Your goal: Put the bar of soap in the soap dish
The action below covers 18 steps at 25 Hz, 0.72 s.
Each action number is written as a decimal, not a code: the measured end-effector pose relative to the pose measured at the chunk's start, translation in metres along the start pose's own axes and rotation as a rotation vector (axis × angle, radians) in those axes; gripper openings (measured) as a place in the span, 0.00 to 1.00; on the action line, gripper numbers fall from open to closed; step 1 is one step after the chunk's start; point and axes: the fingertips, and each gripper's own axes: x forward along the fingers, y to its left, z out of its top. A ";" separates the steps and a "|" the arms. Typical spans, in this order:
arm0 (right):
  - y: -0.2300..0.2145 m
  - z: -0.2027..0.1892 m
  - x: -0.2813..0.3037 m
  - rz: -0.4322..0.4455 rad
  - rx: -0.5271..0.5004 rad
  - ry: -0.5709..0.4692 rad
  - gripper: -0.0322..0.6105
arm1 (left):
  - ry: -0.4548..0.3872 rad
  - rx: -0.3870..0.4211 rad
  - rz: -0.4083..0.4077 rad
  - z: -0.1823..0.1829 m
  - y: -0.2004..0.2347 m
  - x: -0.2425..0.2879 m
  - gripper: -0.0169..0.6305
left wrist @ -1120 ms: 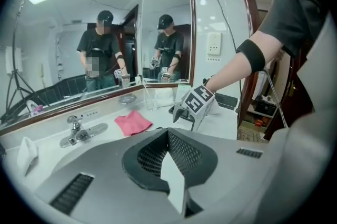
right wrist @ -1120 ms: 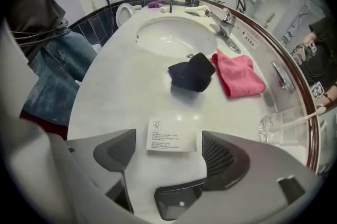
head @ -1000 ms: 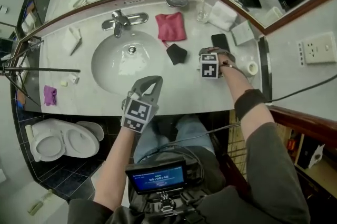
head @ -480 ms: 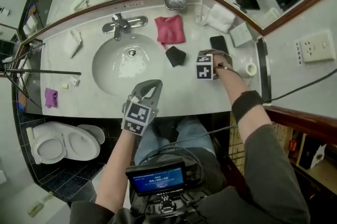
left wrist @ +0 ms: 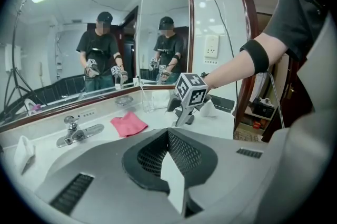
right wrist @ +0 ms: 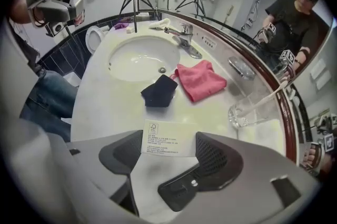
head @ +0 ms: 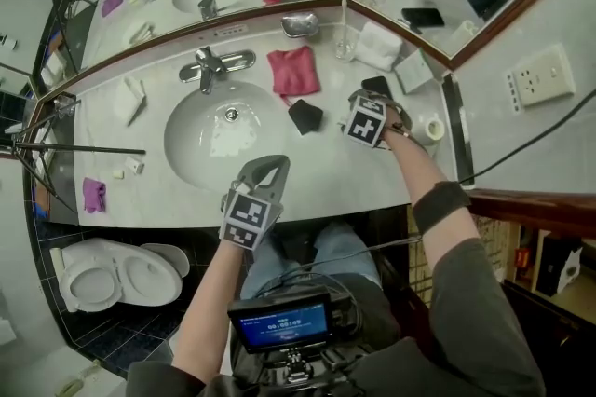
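The bar of soap (right wrist: pixel 167 145) is a flat white printed box, and it sits between the pads of my right gripper (right wrist: pixel 169 150). Those jaws have just been closing on it and now grip it above the counter. In the head view the right gripper (head: pixel 371 106) hovers right of the basin, its marker cube tilted, and the box is hidden under it. The metal soap dish (head: pixel 300 24) stands at the back by the mirror, also in the right gripper view (right wrist: pixel 242 67). My left gripper (head: pixel 265 168) is shut and empty at the counter's front edge.
A pink cloth (head: pixel 293 69) and a black pouch (head: pixel 304 116) lie between the basin (head: pixel 186 139) and my right gripper. A glass with a toothbrush (head: pixel 343 41) and a folded white towel (head: pixel 379 44) stand near the dish. The tap (head: pixel 212 64) sits behind the basin.
My right gripper has lifted off the counter and rolled, so its marker cube now sits tilted and higher. The left gripper has stayed where it was.
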 end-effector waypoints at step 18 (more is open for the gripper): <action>-0.123 0.105 -0.062 -0.733 -0.420 -0.099 0.56 | -0.060 -0.080 0.126 0.020 0.058 0.036 0.03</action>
